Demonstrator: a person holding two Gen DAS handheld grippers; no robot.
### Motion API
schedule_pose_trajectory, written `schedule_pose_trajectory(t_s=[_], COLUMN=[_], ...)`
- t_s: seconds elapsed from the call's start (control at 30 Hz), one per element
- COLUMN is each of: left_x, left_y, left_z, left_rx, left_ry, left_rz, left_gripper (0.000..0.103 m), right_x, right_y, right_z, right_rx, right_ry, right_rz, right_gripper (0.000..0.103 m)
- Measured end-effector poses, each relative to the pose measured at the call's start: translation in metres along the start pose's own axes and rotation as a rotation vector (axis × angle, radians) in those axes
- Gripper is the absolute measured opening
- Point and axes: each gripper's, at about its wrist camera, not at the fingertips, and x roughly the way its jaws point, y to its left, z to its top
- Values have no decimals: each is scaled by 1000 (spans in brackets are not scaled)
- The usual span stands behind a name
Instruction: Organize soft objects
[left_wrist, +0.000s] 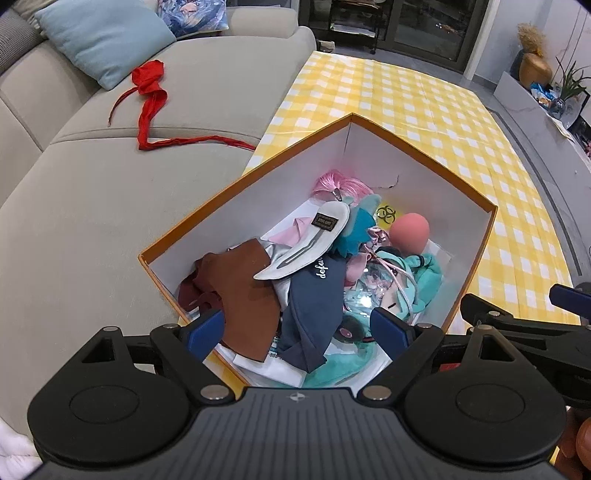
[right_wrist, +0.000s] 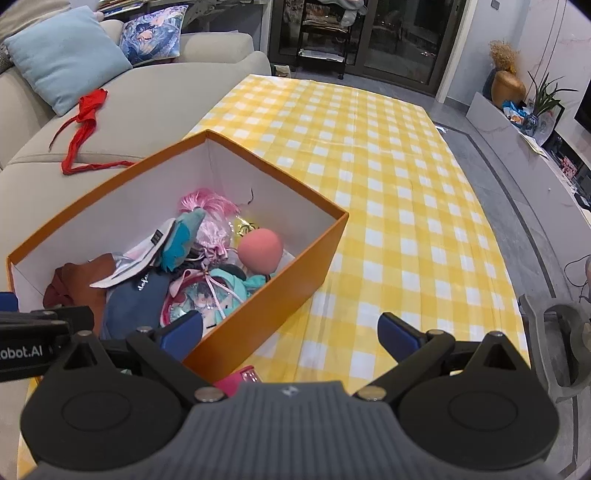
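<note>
- On the bench (right_wrist: 388, 177), under its yellow-and-white checked cloth, I log one orange box (left_wrist: 476, 254), open-topped with white inner walls, standing at the near left end next to the sofa (left_wrist: 92, 206).
- Box contents, piled and overlapping: brown cloth (left_wrist: 243, 306) at the near left; navy cloth (left_wrist: 314, 295) with white script lettering beside it; a grey-white padded piece (left_wrist: 310, 243) with a small dark label lying on top of both.
- Further in the box: teal plush (left_wrist: 354, 229), a tuft of pink hair (left_wrist: 332, 182) against the far wall, a round coral-pink soft ball (left_wrist: 410, 230) toward the right wall, and a mint-green doll item (left_wrist: 421, 269) wrapped in clear film with a pink cord across it.
- Outside the box: red cloth (left_wrist: 149, 96), long and twisted, lying on the sofa seat, well apart from the box; a pale blue cushion (left_wrist: 103, 37) and a patterned cushion (right_wrist: 155, 33) behind it.
- My left claw (left_wrist: 299, 332) hangs over the near part of the box, spread fully wide, nothing pinched; brown and navy cloth lie below between its blue pads.
- My right claw (right_wrist: 291, 334) is released too, empty, straddling the near right corner of the box, one pad over the contents and the other over bare cloth.
- Something pink (right_wrist: 240, 380) shows just beneath the right claw; I cannot tell what it is.
</note>
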Motion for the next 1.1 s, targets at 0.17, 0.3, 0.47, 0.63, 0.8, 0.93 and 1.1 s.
schedule_pose_trajectory(t_s=[0.17,0.3,0.47,0.63,0.8,0.93,1.1], left_x=[1,0,0,0,-1,-1,-1], left_y=[-1,-1,-1,-1,-2,-1,-1], left_z=[1,1,1,0,1,1,1], left_rx=[3,6,7,9,12,12,13], left_ry=[-1,-3,-4,-4,-6,-4,-4], left_rz=[-3,-1,0,1,0,0,0], left_gripper=[103,103,103,103,103,103,103], right_x=[1,1,1,1,0,0,0], right_y=[0,0,0,0,-1,-1,0], right_z=[1,0,0,0,0,0,-1], right_rx=[0,1,1,1,2,5,7], right_ry=[4,4,4,4,6,7,8], right_rz=[-6,-7,-7,-9,-12,-15,-17], right_gripper=[99,99,99,99,99,99,99])
